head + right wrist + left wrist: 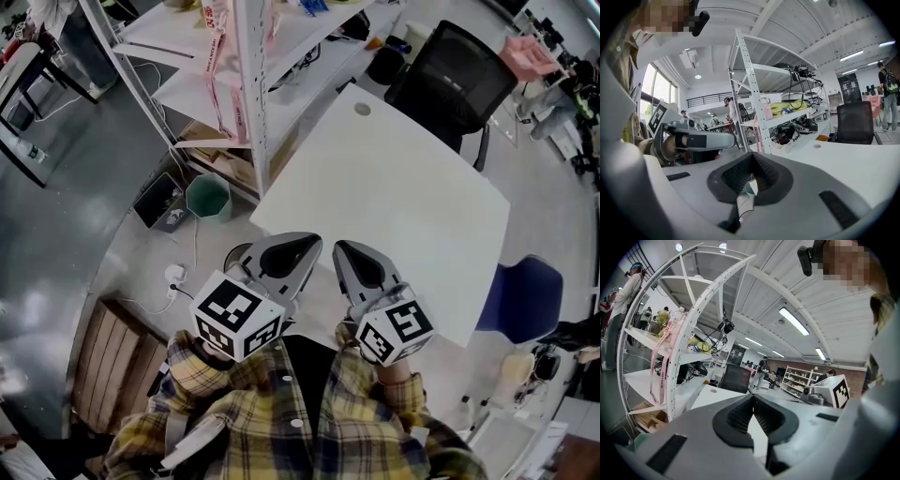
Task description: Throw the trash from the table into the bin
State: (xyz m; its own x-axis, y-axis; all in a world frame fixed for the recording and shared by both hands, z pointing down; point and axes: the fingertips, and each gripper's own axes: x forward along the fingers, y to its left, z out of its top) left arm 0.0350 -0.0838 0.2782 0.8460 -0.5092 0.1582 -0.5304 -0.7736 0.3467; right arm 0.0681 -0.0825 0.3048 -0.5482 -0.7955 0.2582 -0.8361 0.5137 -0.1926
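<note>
Head view: both tools hover at the near edge of the white counter (394,187), left tool (286,255) just beside right tool (361,267), and the green bin (208,197) sits on the floor off to the left. Left gripper view: jaws pressed together, nothing between them. Right gripper view: jaws clamped on a scrap of trash (750,188), thin, crinkled, pale teal and shiny, showing in the gap under the pads.
</note>
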